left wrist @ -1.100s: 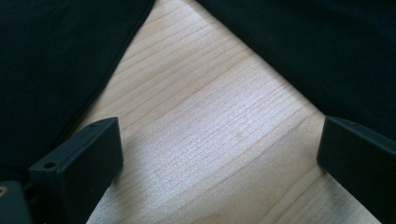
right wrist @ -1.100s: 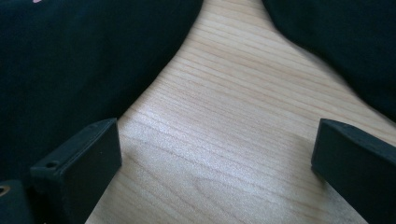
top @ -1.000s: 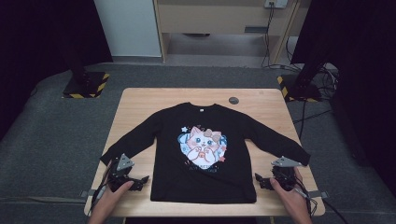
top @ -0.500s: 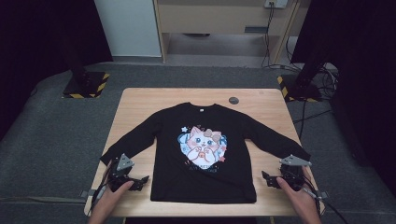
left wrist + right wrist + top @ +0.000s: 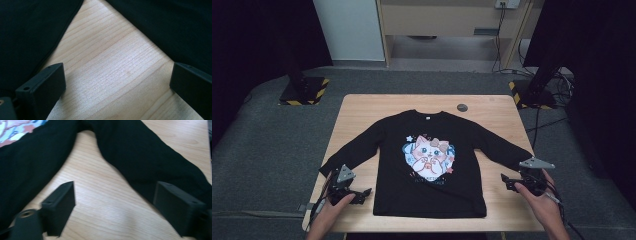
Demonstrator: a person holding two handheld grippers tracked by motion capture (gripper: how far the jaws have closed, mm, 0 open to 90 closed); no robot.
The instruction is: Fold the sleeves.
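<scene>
One black long-sleeved shirt (image 5: 429, 165) lies flat and face up in the middle of the wooden table (image 5: 362, 107), both sleeves spread out and down toward the near corners. Going from left to right: the left gripper (image 5: 362, 192) rests low at the near left corner, just beside the left sleeve's cuff, its jaws spread wide with only bare wood between them in the left gripper view, the dark cloth lying to either side. In the middle of the shirt's chest is one printed cartoon cat with a bow, pink and pale blue; any lettering under it is too small to read, and a small white tag sits at the neck. One small dark round disc (image 5: 462, 107) lies on the wood beyond the right shoulder. The right gripper (image 5: 507, 181) is held near the right sleeve's end, its jaws apart and gripping nothing, having just been closing somewhat; the sleeve's cuff lies just by one jaw. The table stands on grey carpet, with two black stands on hazard-striped bases behind it, dark curtains at both sides, and a pale wooden cabinet at the back.
</scene>
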